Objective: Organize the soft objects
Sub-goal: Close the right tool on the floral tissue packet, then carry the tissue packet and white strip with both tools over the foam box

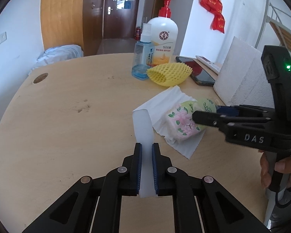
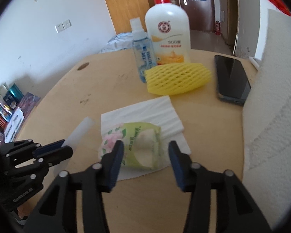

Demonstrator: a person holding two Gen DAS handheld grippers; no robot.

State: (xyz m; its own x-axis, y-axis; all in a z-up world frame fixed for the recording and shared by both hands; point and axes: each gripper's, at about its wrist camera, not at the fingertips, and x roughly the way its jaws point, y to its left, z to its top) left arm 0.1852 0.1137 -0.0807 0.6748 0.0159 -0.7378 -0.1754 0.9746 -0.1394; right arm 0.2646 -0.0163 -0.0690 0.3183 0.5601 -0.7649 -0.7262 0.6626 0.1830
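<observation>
The left gripper (image 1: pixel 146 151) is clenched on a white foam strip (image 1: pixel 143 124), whose long axis runs away from its jaws toward the far side of the table (image 1: pixel 67 106). The right gripper (image 2: pixel 145 153) stands released, jaws astride a tissue pack (image 2: pixel 137 145) lying on a white sheet (image 2: pixel 145 110) near the table's right.

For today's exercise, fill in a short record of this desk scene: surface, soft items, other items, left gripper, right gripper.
surface: wooden table
soft items: white foam strip; tissue pack lying on white paper napkin; yellow foam fruit net
other items: pump bottle; spray bottle; phone; white foam block
left gripper: shut on the foam strip
right gripper: open, jaws either side of the tissue pack
</observation>
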